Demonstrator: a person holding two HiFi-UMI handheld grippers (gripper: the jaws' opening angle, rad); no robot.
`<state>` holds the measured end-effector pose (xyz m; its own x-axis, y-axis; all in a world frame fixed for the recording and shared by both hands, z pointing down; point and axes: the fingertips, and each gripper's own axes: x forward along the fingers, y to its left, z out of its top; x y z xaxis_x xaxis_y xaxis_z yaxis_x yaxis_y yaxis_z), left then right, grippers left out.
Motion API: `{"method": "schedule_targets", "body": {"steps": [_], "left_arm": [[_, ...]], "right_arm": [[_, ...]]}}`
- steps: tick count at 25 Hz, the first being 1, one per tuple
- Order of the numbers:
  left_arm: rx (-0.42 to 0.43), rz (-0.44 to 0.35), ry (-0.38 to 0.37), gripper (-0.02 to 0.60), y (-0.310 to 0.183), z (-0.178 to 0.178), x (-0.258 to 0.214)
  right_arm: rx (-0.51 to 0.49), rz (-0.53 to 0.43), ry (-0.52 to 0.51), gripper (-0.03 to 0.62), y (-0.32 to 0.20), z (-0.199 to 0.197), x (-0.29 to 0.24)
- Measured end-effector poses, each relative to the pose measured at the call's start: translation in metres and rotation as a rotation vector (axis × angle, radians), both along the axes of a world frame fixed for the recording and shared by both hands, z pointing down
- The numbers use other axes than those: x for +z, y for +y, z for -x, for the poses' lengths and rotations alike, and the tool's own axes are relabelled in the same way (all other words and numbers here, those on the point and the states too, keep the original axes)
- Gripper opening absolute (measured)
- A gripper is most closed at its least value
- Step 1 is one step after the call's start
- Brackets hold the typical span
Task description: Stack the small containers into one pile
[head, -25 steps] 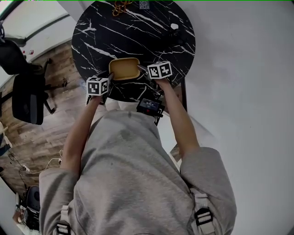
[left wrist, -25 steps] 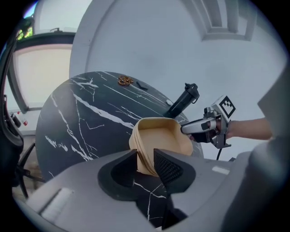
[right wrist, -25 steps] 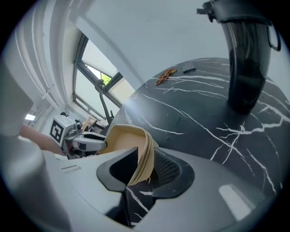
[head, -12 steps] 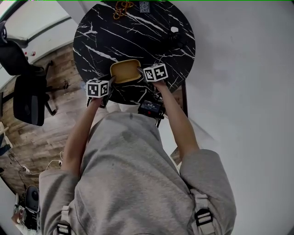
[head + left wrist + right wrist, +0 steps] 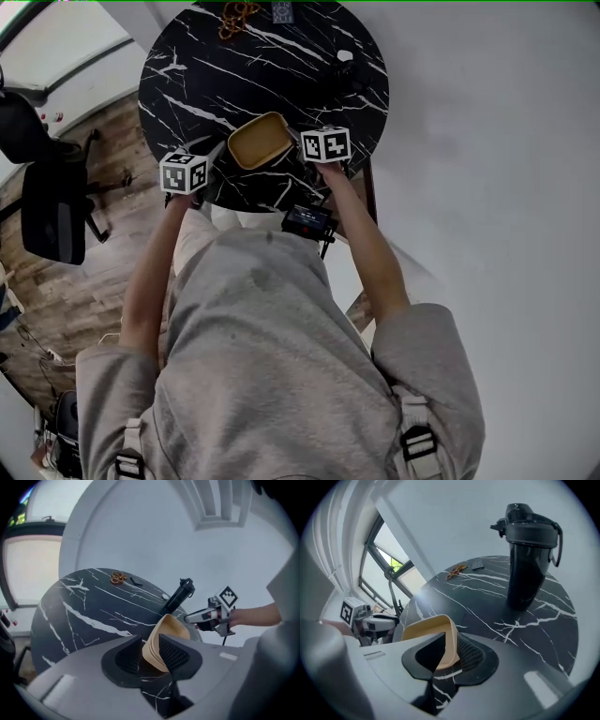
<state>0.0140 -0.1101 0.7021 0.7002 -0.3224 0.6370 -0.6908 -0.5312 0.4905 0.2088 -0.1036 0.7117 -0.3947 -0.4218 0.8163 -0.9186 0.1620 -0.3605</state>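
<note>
Tan containers, nested one in another, lie tilted toward the near edge of the round black marble tabletop. One end wall is clamped between the fingers of the left gripper, and the opposite wall stands between the fingers of the right gripper, which are closing on it — probably a two-sided hold to steady and square the pile. Clearance: tabletop rim close on the person's side, open marble ahead, dark bottle well apart toward the far side.
</note>
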Motion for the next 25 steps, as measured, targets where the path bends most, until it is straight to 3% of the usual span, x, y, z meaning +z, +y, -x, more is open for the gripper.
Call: {"method": "schedule_targets", "body": {"steps": [4,7,10,12,14,17,20,25], "left_arm": [[0.148,-0.028,-0.078,0.144,-0.013,-0.03,0.015],[0.218,0.001,-0.08,0.14,-0.003,-0.044,0.02],[0.225,0.003,-0.091,0.158,0.01,-0.043,0.021],[0.194,0.001,-0.092,0.13,0.013,-0.035,0.022],[0.16,-0.023,-0.065,0.143,0.014,-0.031,0.013],[0.128,-0.142,0.037,0.137,0.01,-0.035,-0.037],[0.126,-0.327,0.106,0.099,0.007,-0.041,-0.106],[0.077,-0.689,0.086,0.01,0.013,-0.035,-0.219]], "right_arm": [[-0.003,0.109,0.014,0.089,0.023,0.0,0.009],[-0.034,0.133,0.007,0.061,0.029,0.008,0.015],[-0.028,0.104,-0.002,0.04,0.02,0.008,0.017],[-0.007,0.082,-0.037,0.029,0.014,0.009,0.017],[-0.023,0.023,-0.048,0.038,0.012,0.011,0.011],[-0.065,-0.154,-0.02,0.012,0.006,0.005,-0.029],[-0.04,-0.353,-0.013,0.012,0.001,-0.001,-0.096],[0.006,-0.652,0.088,0.011,0.017,0.015,-0.207]]}}
